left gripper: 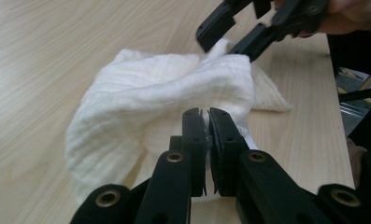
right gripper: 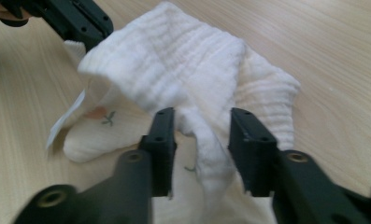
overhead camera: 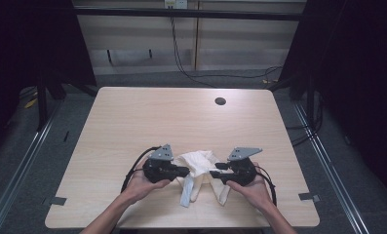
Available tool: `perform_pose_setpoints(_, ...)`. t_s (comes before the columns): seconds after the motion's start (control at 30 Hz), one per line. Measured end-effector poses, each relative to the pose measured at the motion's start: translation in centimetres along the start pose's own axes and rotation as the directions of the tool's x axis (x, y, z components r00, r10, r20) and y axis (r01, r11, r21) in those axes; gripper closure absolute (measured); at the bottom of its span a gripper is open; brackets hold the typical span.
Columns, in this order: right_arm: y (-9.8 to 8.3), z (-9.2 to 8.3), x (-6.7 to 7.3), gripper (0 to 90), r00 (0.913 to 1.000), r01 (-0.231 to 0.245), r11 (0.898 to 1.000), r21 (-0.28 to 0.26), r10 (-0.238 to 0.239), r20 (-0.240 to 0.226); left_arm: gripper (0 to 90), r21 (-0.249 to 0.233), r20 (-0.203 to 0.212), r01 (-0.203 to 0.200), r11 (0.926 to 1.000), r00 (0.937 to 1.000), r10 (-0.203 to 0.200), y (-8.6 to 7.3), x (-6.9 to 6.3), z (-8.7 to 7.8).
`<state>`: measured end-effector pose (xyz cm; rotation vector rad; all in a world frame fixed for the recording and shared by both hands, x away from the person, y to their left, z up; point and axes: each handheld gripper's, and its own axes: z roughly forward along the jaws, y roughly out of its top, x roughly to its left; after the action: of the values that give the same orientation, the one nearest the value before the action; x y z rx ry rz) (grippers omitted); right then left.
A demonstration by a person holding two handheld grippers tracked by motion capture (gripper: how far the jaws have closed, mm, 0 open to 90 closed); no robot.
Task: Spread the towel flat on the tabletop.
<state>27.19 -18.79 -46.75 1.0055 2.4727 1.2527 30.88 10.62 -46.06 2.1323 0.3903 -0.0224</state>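
Observation:
A crumpled white cloth (overhead camera: pixel 198 165) lies on the wooden table (overhead camera: pixel 181 117) near its front edge, between my two grippers. My left gripper (overhead camera: pixel 183 171) is at its left side. In the left gripper view its jaws stand together with a thin edge of the cloth (left gripper: pixel 164 93) pinched in my left gripper (left gripper: pixel 207 114). My right gripper (overhead camera: pixel 214 174) is at the cloth's right side. In the right gripper view its jaws stand apart, and a raised fold of the cloth (right gripper: pixel 183 60) runs through my right gripper (right gripper: pixel 199 114) without being pressed.
A round dark hole (overhead camera: pixel 220 101) sits in the tabletop at the back right. Two tape marks (overhead camera: pixel 58 200) (overhead camera: pixel 309 197) lie beside the front corners. Cables (overhead camera: pixel 215 74) trail across the floor behind the table, and dark frame posts stand on both sides.

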Motion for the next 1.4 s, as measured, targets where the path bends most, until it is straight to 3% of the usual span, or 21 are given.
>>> perform_pose_setpoints(0.1,0.0,-0.6,0.6,50.7,0.9999,0.002,1.0,-0.02,-0.002,-0.01,86.0,0.011,-0.016,0.011,0.9999,0.9998,-0.011,-0.7,0.4,-1.0)
perform_pose_setpoints(0.3,-1.3,-2.0,1.8,48.7,0.9995,-0.005,1.0,-0.026,0.004,-0.032,86.0,0.017,-0.054,0.043,0.9989,0.9976,-0.042,-2.0,1.2,-2.5)
perform_pose_setpoints(0.53,-3.8,-3.0,2.1,65.2,0.9964,0.025,0.998,0.051,-0.02,-0.082,86.0,0.017,-0.071,0.067,0.9976,0.9953,-0.066,-3.0,1.6,-3.8)
perform_pose_setpoints(0.67,-5.0,-2.9,2.4,67.8,0.9944,0.032,0.996,0.084,-0.024,-0.103,86.0,0.021,-0.069,0.074,0.997,0.995,-0.073,-3.5,1.7,-4.0)
perform_pose_setpoints(0.87,-5.3,-2.1,2.8,64.9,0.9889,0.085,0.99,0.115,-0.069,-0.131,86.0,-0.008,-0.06,0.105,0.9944,0.9926,-0.106,-4.0,1.9,-4.6)
perform_pose_setpoints(1.03,-5.6,-1.7,3.0,61.8,0.9857,0.104,0.986,0.126,-0.085,-0.145,86.0,-0.004,-0.05,0.121,0.9926,0.9913,-0.122,-4.5,2.1,-4.5)
perform_pose_setpoints(1.23,-5.9,-1.7,3.5,77.3,0.9812,0.186,0.976,0.11,-0.179,-0.073,86.0,-0.01,-0.041,0.132,0.9912,0.9904,-0.132,-4.6,2.2,-4.4)
perform_pose_setpoints(1.33,-5.7,-1.6,3.2,86.8,0.9867,0.159,0.98,0.12,-0.153,-0.055,86.0,-0.017,-0.041,0.143,0.9896,0.9888,-0.143,-4.7,2.3,-4.5)
perform_pose_setpoints(1.4,-5.5,-1.6,2.7,88.1,0.9897,0.13,0.984,0.124,-0.121,-0.076,86.0,-0.02,-0.038,0.147,0.989,0.9883,-0.147,-4.7,2.4,-4.5)
